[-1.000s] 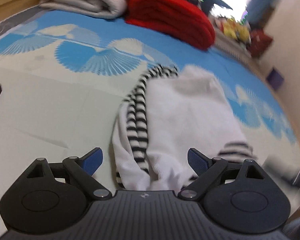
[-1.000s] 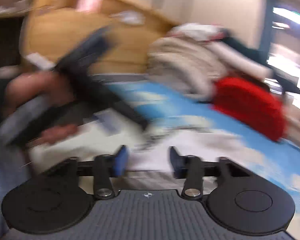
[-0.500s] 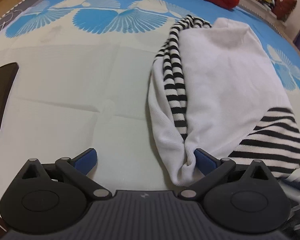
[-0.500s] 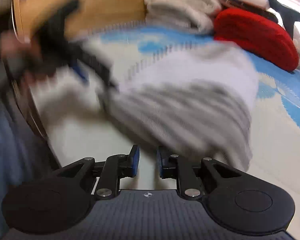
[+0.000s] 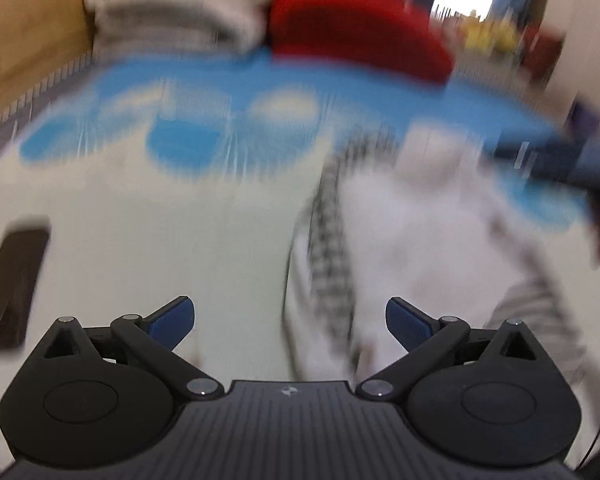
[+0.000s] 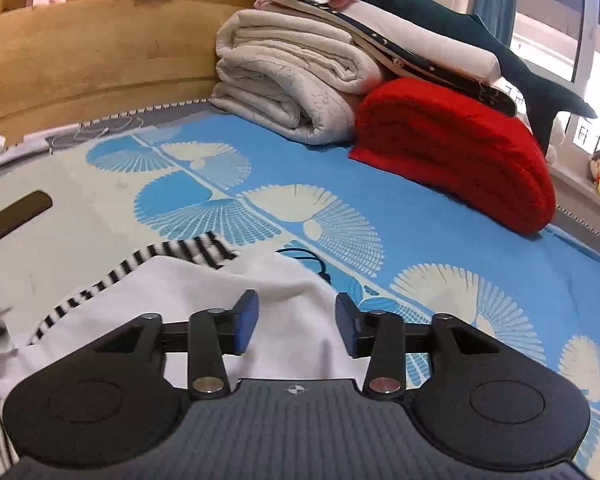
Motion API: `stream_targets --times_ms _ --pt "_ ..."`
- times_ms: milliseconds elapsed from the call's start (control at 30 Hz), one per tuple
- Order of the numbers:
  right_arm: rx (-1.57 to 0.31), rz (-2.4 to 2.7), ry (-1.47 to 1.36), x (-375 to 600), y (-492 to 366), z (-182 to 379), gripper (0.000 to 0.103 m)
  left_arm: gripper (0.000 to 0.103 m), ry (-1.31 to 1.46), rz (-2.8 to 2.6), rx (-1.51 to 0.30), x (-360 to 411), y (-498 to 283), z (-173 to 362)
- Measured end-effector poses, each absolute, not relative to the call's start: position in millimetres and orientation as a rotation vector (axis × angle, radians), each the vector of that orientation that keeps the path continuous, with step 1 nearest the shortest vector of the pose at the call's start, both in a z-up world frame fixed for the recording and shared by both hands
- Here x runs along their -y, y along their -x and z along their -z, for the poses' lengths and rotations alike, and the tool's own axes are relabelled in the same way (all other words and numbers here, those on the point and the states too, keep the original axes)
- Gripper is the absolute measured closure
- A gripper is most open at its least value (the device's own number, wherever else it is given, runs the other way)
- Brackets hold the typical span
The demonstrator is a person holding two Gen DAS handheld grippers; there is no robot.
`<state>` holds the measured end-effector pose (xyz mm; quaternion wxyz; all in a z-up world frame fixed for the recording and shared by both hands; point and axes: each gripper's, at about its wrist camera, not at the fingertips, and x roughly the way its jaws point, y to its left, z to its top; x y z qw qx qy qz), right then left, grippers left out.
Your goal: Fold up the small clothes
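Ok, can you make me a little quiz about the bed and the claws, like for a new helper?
1. True or false: the red blanket lies right of the cream blanket in the right wrist view.
2. Which claw stands wider: left claw or right claw?
3. What pattern trims the white top?

Key:
1. True.
2. Left; both are open, gripping nothing, and the right's jaws have just been opening.
3. Black and white stripes.
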<state>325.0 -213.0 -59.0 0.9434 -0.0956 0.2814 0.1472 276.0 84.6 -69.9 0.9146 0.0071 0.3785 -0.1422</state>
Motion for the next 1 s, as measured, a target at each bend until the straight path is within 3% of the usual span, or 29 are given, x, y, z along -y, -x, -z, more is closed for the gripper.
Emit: stream_targets --times_ms 200,367,500,667,833,1000 --pt "-0.541 -0.391 0.101 232.8 -335.6 68.6 0.056 0.001 -0.032 0.374 -0.712 -44.8 -350.4 42.7" --pt "-0.579 -0.463 0.287 195.6 -383.9 101.5 0.057 0.001 -0.131 0.396 -0.857 -6.8 -370.3 94.7" --pt "-0.688 -0.394 0.166 200.3 -429.3 118.5 0.054 0.001 -0.229 0.376 -0.916 -3.7 -370.9 121.8" --pt "-0.66 -0.261 -0.045 236.3 -417.5 95.7 0.04 0.001 -0.137 0.326 -0.935 -36.9 -372.7 120.2" --pt "-0.672 -0.238 -0.237 287.5 -346.5 64.5 0.026 0.001 -0.057 0.196 -0.885 -65.8 -352.3 94.0" --pt "-0.775 -0.266 -0.298 313.4 -295.6 56.8 0.013 0.001 0.253 0.124 -0.89 -81.4 -298.0 68.5"
